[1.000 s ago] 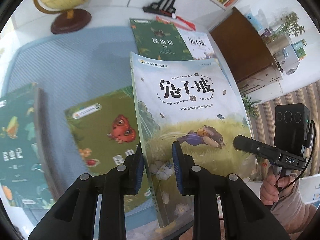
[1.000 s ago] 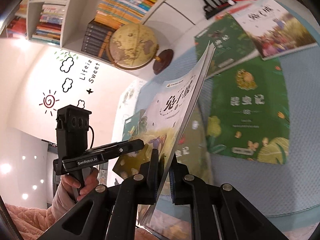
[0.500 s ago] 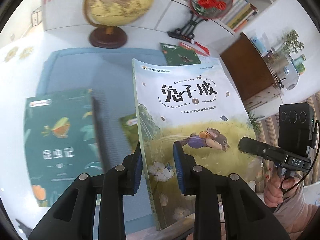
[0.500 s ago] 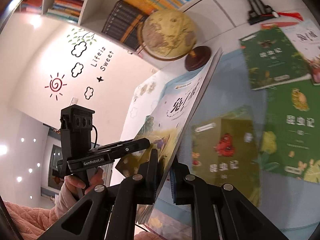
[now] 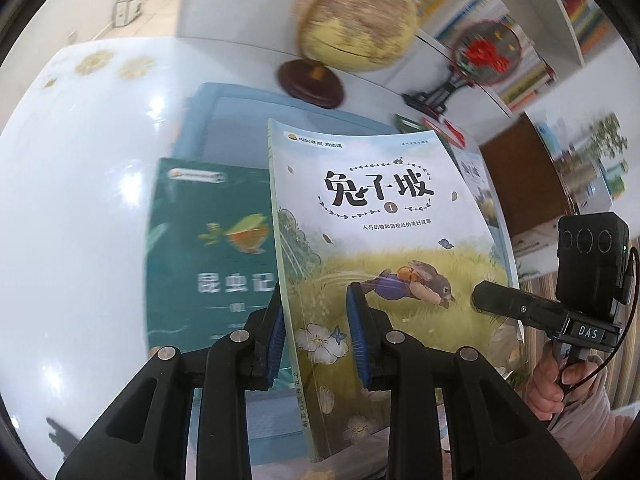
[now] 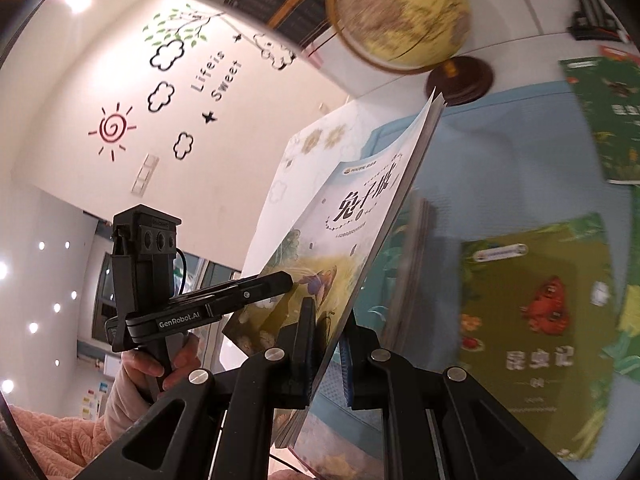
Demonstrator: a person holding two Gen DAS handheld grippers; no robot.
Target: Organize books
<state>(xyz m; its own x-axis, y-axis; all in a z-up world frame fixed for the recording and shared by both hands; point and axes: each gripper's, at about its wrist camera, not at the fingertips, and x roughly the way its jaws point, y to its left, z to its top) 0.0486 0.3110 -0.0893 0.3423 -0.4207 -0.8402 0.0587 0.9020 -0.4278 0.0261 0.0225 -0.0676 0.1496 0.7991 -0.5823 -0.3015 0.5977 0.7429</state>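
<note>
While both are lifting pale rabbit-cover paperback (image 5: 384, 240) clear of blue mat (image 5: 240, 120) | right hand-held gripper (image 6: 326, 344) clamping its edge | left hand-held gripper (image 5: 316, 328) straddling spine, pads gapped | advice: keeping it level, lowering squarely onto teal book (image 5: 208, 248).

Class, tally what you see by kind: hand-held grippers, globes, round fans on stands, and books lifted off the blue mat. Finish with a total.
Grippers: 2, the left gripper and the right gripper
Globes: 1, the globe
Fans: 1, the round fan
Lifted books: 1, the rabbit book
Total: 5
</note>
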